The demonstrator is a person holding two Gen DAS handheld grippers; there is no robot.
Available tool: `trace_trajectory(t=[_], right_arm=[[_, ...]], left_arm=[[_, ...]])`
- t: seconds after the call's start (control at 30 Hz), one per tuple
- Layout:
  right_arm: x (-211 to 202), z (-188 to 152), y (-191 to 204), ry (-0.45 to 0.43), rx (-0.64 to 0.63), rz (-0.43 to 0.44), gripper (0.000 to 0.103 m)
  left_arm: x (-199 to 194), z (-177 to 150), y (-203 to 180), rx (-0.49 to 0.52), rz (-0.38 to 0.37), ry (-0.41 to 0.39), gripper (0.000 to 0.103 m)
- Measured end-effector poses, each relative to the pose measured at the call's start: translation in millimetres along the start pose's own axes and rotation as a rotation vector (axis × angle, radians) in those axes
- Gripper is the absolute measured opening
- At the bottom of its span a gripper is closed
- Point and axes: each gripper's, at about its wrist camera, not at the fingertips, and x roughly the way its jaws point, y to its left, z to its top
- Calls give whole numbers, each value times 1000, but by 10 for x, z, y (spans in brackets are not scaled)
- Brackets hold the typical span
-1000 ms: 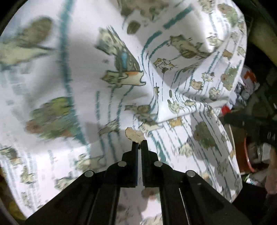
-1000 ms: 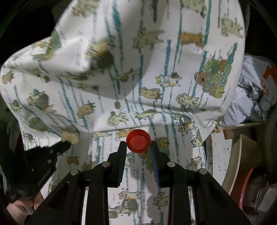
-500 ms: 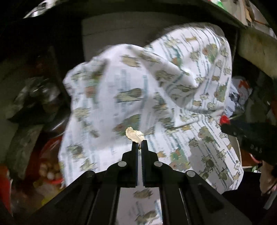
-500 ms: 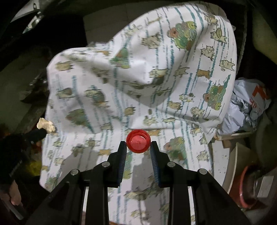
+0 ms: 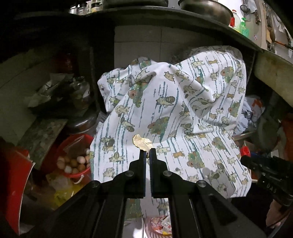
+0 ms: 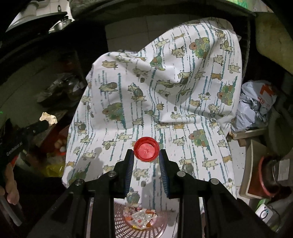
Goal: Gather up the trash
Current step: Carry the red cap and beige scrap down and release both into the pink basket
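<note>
My left gripper is shut on a small pale crumpled scrap, held up in front of a cloth printed with cats. The same scrap shows at the left of the right wrist view, at the tip of the left gripper. A round red bottle cap sits between the pads of my right gripper, which is shut on it. That cap also peeks out at the right in the left wrist view. Below both grippers lies a pink perforated basket with wrappers in it.
The printed cloth drapes a bulky shape under a dark counter. A red bucket of eggs and a yellow bag lie at the left. A crumpled grey-white bag, a wooden box and a jar stand right.
Both grippers have pulled back and risen from the cloth, each keeping its item. The counter, the egg bucket and the pink basket have come into view.
</note>
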Motion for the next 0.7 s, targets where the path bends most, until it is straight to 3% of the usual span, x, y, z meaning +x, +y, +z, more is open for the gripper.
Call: trace_trajectory(t=[0.2, 0.33, 0.7], right_arm=[[-180, -192, 120, -10, 14, -17, 30], [-259, -266, 183, -10, 17, -15, 30], [-183, -353, 115, 36, 37, -13, 30]], left_arm=[[-164, -199, -71, 11, -27, 27, 2], [-149, -347, -184, 31, -41, 86, 2], [440, -825, -297, 18, -102, 381, 2]])
